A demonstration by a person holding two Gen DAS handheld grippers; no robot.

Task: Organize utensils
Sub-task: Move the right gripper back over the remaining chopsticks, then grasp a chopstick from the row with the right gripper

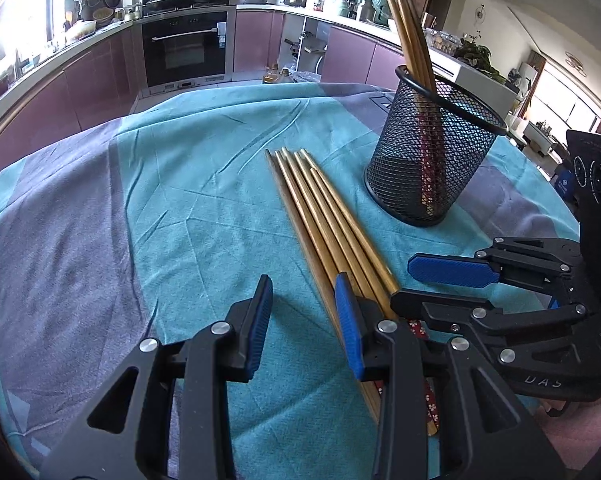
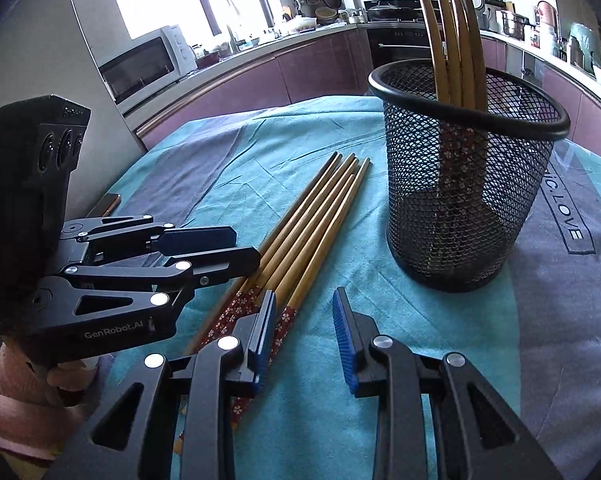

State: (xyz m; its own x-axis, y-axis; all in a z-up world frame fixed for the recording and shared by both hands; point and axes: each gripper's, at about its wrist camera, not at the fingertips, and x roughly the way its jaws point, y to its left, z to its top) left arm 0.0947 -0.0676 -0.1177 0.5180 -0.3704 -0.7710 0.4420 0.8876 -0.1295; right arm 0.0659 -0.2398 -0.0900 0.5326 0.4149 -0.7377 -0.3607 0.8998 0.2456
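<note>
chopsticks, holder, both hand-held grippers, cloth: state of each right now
loose chopsticks: lying flat on the cloth, bunched side by side, not gripped
holder: upright, chopsticks standing inside
chopsticks in holder: leaning, patterned ends down
left hand-held gripper: open, nothing held
right hand-held gripper: open, nothing held
cloth: spread out, creased

A table draped in a teal and grey cloth carries a bundle of loose chopsticks, lying flat just ahead of the left gripper, and an upright black mesh holder ahead to its right, near the chopstick tips.
</note>
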